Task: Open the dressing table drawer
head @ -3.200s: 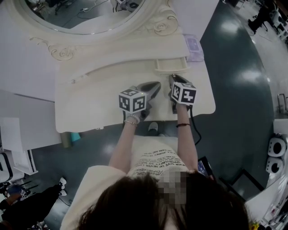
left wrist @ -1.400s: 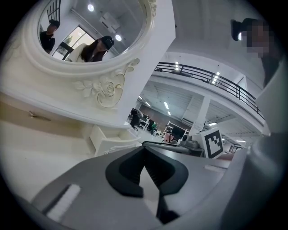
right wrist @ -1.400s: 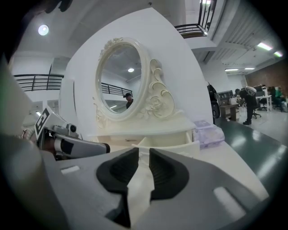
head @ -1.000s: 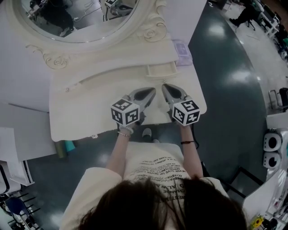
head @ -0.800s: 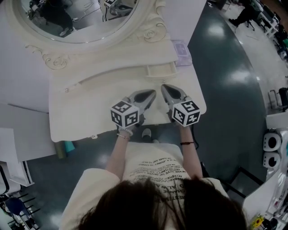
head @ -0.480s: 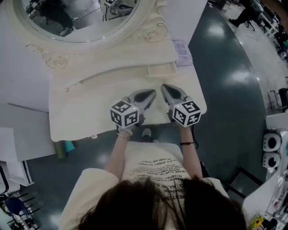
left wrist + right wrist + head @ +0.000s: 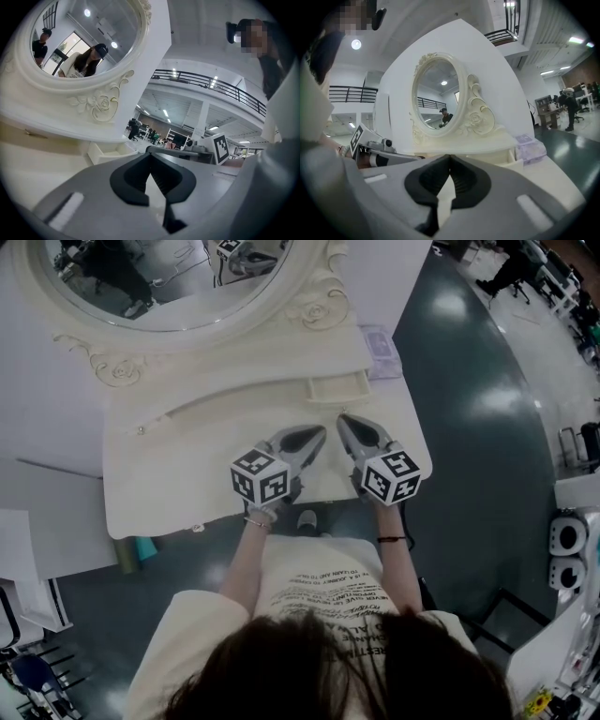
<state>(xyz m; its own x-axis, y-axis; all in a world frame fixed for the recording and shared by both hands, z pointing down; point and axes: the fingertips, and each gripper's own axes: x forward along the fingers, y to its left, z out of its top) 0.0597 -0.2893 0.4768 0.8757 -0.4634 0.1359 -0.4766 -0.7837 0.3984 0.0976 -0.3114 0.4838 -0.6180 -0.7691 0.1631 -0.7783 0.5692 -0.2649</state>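
The cream dressing table [image 7: 169,484] carries an oval mirror [image 7: 159,296] at the back. A small drawer [image 7: 337,387] under the mirror shelf stands pulled out, its inside bare; it also shows as the drawer [image 7: 105,152] in the left gripper view and the drawer [image 7: 516,162] in the right gripper view. My left gripper [image 7: 322,431] and right gripper [image 7: 343,419] hover side by side over the tabletop, just in front of the drawer and apart from it. Left gripper [image 7: 150,152] is shut and empty. Right gripper [image 7: 449,157] is shut and empty too.
A lilac box [image 7: 380,338] sits at the table's right back corner, beside the drawer; the lilac box [image 7: 529,143] also shows in the right gripper view. A small knob [image 7: 141,429] is on the long left front under the shelf. Dark floor [image 7: 478,446] lies right of the table.
Since about three seconds ago the right gripper has drawn back a little from the drawer's front. Over the last second neither gripper has visibly moved.
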